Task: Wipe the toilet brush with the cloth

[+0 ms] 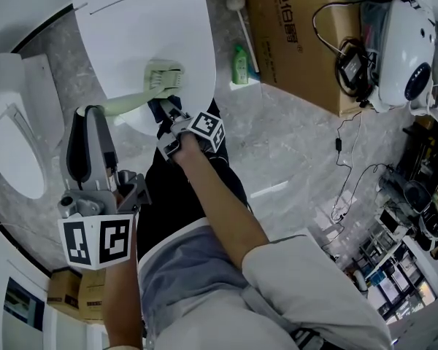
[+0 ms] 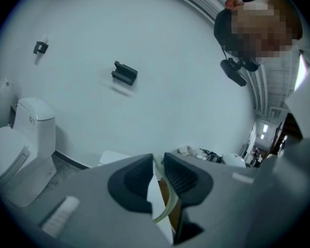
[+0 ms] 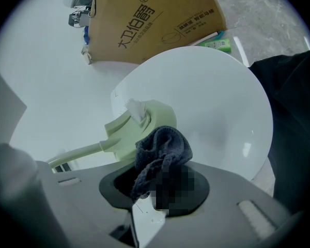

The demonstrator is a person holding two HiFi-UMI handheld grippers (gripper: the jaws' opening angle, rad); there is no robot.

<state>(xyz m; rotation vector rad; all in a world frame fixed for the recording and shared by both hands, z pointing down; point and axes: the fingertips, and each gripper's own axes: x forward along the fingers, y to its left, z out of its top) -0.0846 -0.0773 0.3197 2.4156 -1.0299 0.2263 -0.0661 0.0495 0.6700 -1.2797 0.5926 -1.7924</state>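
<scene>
The toilet brush [image 1: 159,79] is lying over the white round top [image 1: 131,20], upper left of the frame, its handle running down-left into my left gripper [image 2: 158,165], which is clamping it. My right gripper [image 3: 156,187] is pinching the cloth [image 3: 163,148] against the brush head from just below

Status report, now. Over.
Left tongs shut on brush. Right tongs shut on cloth, cloth at brush head. Nothing in the way.
</scene>
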